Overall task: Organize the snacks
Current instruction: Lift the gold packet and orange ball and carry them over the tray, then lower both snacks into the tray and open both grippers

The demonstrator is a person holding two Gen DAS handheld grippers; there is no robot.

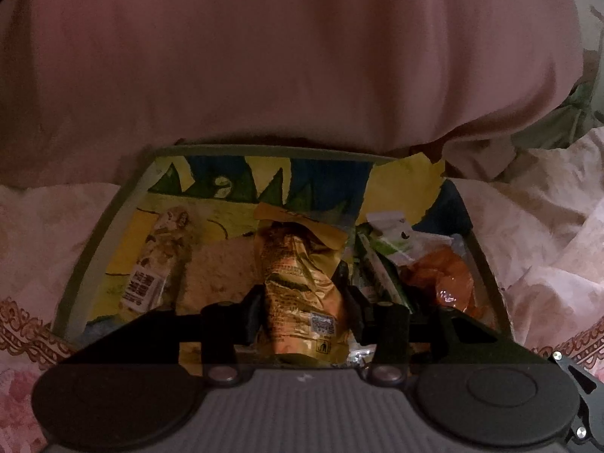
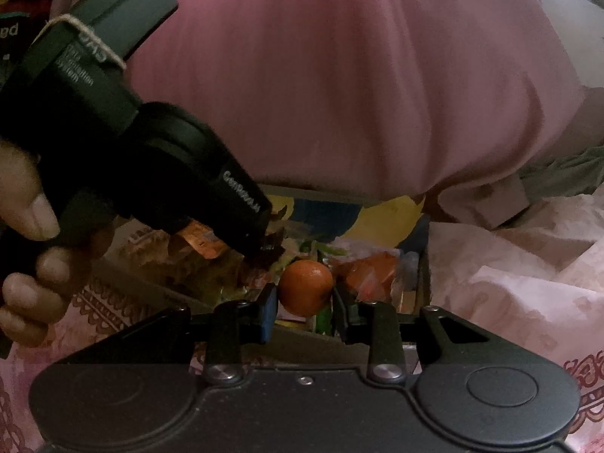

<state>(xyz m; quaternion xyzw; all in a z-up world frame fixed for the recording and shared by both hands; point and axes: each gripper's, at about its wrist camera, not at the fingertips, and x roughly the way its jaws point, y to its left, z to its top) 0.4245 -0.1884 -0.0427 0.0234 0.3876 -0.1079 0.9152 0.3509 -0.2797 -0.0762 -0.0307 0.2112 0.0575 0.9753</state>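
My left gripper (image 1: 304, 302) is shut on a crinkled gold snack packet (image 1: 302, 287) and holds it inside a shallow grey box (image 1: 98, 226) with a yellow and blue picture on its floor. A pale nut bar packet (image 1: 154, 260) lies at the box's left. Green and white packets (image 1: 381, 264) and an orange packet (image 1: 445, 279) lie at its right. My right gripper (image 2: 305, 294) is shut on a small orange tangerine (image 2: 305, 291) just above the box's near edge (image 2: 151, 290). The left gripper's black body (image 2: 151, 151) shows at the left in the right wrist view.
The box rests on a pink floral bedspread (image 1: 547, 226) with a lace border (image 1: 22, 336). The person's pink shirt (image 1: 302, 56) fills the space behind the box. A bare hand (image 2: 30, 264) grips the left tool's handle.
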